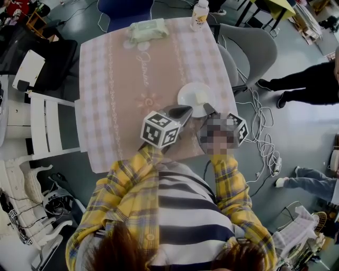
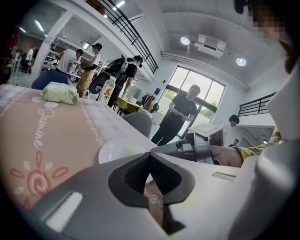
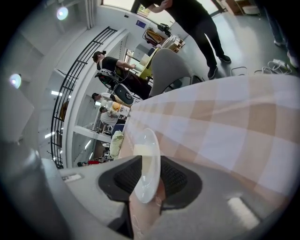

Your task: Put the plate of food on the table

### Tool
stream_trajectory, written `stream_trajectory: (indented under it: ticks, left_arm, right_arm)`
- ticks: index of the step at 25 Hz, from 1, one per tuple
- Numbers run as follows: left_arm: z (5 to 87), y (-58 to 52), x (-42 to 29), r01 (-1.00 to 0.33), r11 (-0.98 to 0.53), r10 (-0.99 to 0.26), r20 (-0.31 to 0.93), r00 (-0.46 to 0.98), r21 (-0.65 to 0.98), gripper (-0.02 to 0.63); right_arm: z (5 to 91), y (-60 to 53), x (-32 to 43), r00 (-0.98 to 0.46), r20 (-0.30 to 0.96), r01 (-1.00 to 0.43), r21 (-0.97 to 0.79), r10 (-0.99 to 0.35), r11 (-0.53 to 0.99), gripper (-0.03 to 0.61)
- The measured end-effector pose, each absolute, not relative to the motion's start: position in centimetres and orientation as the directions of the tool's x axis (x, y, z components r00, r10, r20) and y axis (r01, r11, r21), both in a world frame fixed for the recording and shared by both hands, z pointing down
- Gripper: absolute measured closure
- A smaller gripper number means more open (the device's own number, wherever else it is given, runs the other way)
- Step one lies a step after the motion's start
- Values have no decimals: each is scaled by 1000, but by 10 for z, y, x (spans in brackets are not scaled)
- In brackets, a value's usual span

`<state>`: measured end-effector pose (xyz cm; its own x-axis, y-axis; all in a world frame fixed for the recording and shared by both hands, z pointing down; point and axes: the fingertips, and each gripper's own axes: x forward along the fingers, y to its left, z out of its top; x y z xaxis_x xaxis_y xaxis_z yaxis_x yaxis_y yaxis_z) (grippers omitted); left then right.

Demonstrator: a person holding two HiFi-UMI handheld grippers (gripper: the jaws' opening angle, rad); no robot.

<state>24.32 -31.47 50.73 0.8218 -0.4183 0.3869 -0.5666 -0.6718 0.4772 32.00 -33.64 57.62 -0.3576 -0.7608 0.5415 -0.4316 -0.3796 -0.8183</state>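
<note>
Head view: a table under a pink checked cloth fills the middle, and the white plate lies flat on the cloth near the table's right front corner, with a pale piece of food on it. The left gripper points at the plate's near left edge, its marker cube just behind. The right gripper reaches the plate's near right edge. A pack of wipes lies at the table's far edge and a bottle stands at the far right corner. A grey chair stands beside the table on the right.

Left gripper view: the two dark pads meet at their tips with nothing held between them; only cloth shows through the slit lower down. The plate sits on the cloth just past the jaws, and the right gripper lies low to the right of it. The wipes and bottle stand further back, and several people stand beyond the table.

Right gripper view: the jaws stand wide apart. The plate's rim reaches in between the two pads, with a gap on each side, so neither pad presses on it. The pale food shows on the plate, which rests on the cloth
</note>
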Motion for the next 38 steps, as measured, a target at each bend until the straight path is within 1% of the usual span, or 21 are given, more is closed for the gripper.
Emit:
stream_trajectory:
  ticks: [5, 9, 13, 14, 16, 18, 22, 33, 38]
  left_arm:
    - [504, -315, 241, -566, -670, -424, 378, 823, 481, 614]
    - [502, -313, 240, -565, -669, -429, 371, 824, 483, 614]
    - [500, -309, 240, -565, -670, -432, 365, 824, 482, 612]
    - [499, -308, 240, -563, -669, -433, 362, 826, 485, 613]
    - [498, -305, 239, -560, -665, -433, 357, 828, 494, 613]
    - [498, -301, 238, -558, -663, -433, 353, 830, 499, 613]
    - [494, -292, 232, -556, -663, -435, 346, 831, 502, 614]
    - [487, -268, 210, -555, -658, -451, 325, 832, 509, 614]
    - [485, -259, 203, -546, -667, -444, 317, 838, 507, 614]
  right_arm:
    - [572, -332, 329, -324, 570, -477, -788, -755, -390, 459]
    - [571, -324, 338, -298, 575, -476, -781, -762, -404, 459]
    - [562, -312, 342, -276, 564, -514, -771, -779, -376, 470]
    - [559, -310, 341, -279, 554, -523, -773, -785, -359, 488]
    - [550, -306, 337, -293, 526, -533, -783, -799, -320, 549]
    - [541, -303, 333, -306, 494, -534, -797, -814, -283, 579]
    - [529, -295, 323, -321, 457, -536, -810, -830, -239, 580]
    - [520, -266, 294, -350, 429, -535, -821, -833, -198, 580]
    - [513, -257, 283, -345, 420, -567, -806, -839, -170, 580]
